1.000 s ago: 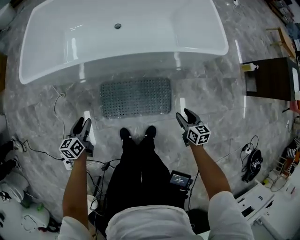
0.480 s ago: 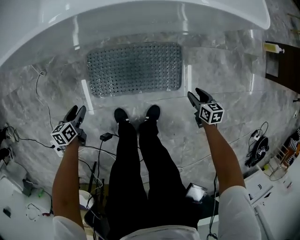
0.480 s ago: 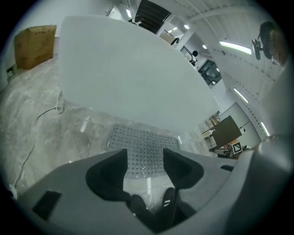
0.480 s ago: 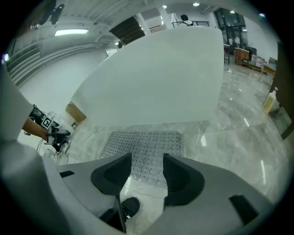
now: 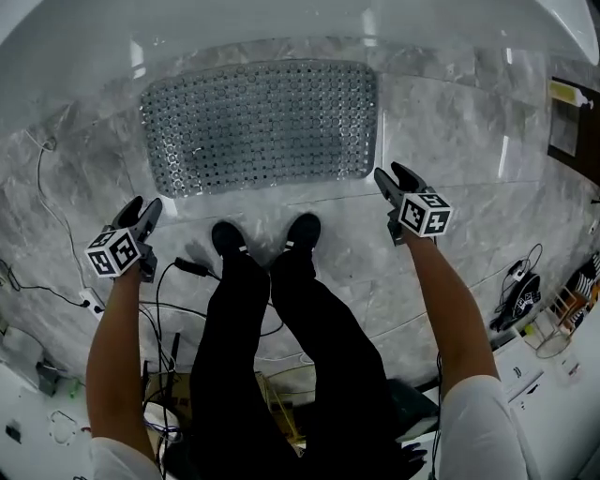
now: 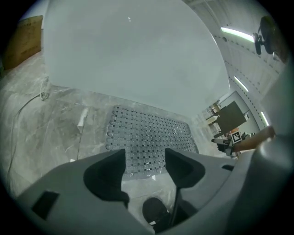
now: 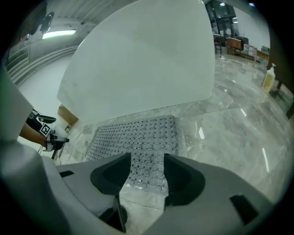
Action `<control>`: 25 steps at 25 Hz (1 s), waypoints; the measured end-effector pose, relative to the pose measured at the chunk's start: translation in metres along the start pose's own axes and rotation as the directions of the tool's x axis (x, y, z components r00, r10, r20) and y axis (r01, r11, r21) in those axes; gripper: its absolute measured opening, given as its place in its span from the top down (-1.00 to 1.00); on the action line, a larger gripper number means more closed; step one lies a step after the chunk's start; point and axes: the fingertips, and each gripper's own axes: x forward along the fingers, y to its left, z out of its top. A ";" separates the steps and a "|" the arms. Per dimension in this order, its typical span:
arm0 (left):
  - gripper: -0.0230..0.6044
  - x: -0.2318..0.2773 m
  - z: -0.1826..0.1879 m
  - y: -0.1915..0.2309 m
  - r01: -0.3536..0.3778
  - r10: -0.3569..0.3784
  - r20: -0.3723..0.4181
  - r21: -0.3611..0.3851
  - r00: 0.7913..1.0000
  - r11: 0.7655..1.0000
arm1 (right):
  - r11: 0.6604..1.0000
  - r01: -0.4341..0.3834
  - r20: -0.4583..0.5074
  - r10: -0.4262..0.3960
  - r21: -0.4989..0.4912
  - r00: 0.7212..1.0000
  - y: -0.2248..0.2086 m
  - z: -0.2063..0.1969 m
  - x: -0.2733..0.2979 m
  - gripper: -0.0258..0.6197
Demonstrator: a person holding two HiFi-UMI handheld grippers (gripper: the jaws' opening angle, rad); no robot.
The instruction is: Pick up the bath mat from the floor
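Head view: the bath mat (image 5: pixel 258 127) lies flat on the marble floor (image 5: pixel 469 141), at 12 o'clock from the person's two black shoes (image 5: pixel 302 228), with its far long edge close along the white bathtub (image 5: pixel 281 23). The left gripper (image 5: pixel 141 208) hangs above the floor at about 8 o'clock from the mat's centre, just off its near left corner. The right gripper (image 5: pixel 394 178) is at about 4 o'clock, beside the mat's near right corner. Neither touches the mat. Cables (image 5: pixel 178 281) trail on the floor near the left gripper.

Left gripper view: the left gripper (image 6: pixel 144 160) has its jaws spread and opening, with nothing between them. Through the gap the mat (image 6: pixel 149 135) shows on the floor at 12 o'clock, with the tub (image 6: pixel 128 50) beyond it. One shoe (image 6: pixel 156 213) sits at 6 o'clock.

Right gripper view: the right gripper (image 7: pixel 147 165) also has its jaws apart and empty. The mat (image 7: pixel 138 140) lies ahead at 12 o'clock, its near edge showing between the jaws, under the tub's (image 7: pixel 138 59) wall. A bottle (image 7: pixel 267 75) stands at 2 o'clock.
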 end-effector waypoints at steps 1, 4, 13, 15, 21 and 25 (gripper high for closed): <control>0.08 0.011 -0.002 0.005 0.003 -0.003 -0.008 0.004 1.000 1.000 | 1.000 0.010 0.006 -0.010 0.011 1.000 -0.007 -0.003 0.008 0.20; 0.06 0.039 -0.005 0.024 -0.003 0.003 -0.016 0.006 1.000 1.000 | 0.999 0.032 0.009 -0.032 0.024 0.999 -0.028 -0.014 0.032 0.20; 0.02 0.108 -0.012 0.089 -0.080 0.082 -0.069 0.042 0.994 0.996 | 0.999 0.048 -0.025 -0.048 -0.007 0.999 -0.071 -0.025 0.098 0.16; 0.02 0.117 -0.013 0.105 -0.113 0.118 -0.077 0.070 0.990 0.991 | 0.999 0.041 -0.035 -0.041 -0.011 0.999 -0.075 -0.026 0.111 0.16; 0.02 0.135 -0.015 0.143 -0.128 0.129 -0.067 0.008 0.989 0.992 | 0.999 0.038 -0.064 -0.039 -0.024 0.997 -0.087 -0.034 0.141 0.15; 0.02 0.146 -0.020 0.144 -0.113 0.112 -0.061 -0.011 0.992 0.994 | 0.999 0.043 -0.079 -0.044 -0.018 0.996 -0.087 -0.042 0.150 0.15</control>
